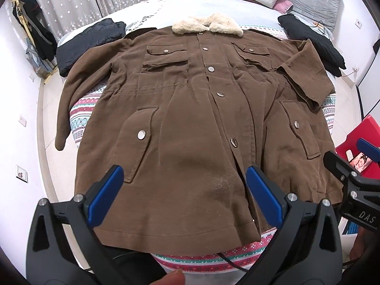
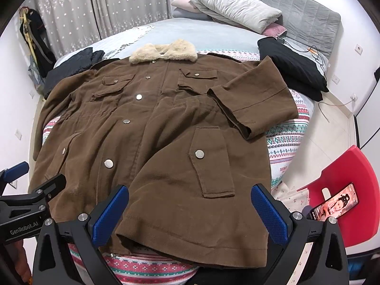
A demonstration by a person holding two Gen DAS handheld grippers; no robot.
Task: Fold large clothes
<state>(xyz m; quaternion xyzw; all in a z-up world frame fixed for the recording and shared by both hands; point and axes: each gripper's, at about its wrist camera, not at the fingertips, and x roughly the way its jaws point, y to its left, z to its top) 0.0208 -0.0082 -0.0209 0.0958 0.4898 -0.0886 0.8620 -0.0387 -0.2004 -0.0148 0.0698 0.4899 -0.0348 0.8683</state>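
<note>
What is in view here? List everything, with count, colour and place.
brown button-front coat with cream fleece collar: one, spread face up on the bed, one sleeve folded across its chest
patterned knit blanket: one, red, teal and white, under the coat
folded dark garments: two, black and navy, flanking the collar
grey pillows: a pile, far end
red plastic chair: one, right of the bed
phone: one, lit, on the chair
left gripper: blue pads, open above the hem
right gripper: blue pads, open above the hem

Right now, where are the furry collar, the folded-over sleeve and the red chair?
furry collar [image 1: 207, 25], left wrist view, collar's middle.
folded-over sleeve [image 2: 256, 95], right wrist view, sleeve's middle.
red chair [image 2: 356, 178], right wrist view, seat.
</note>
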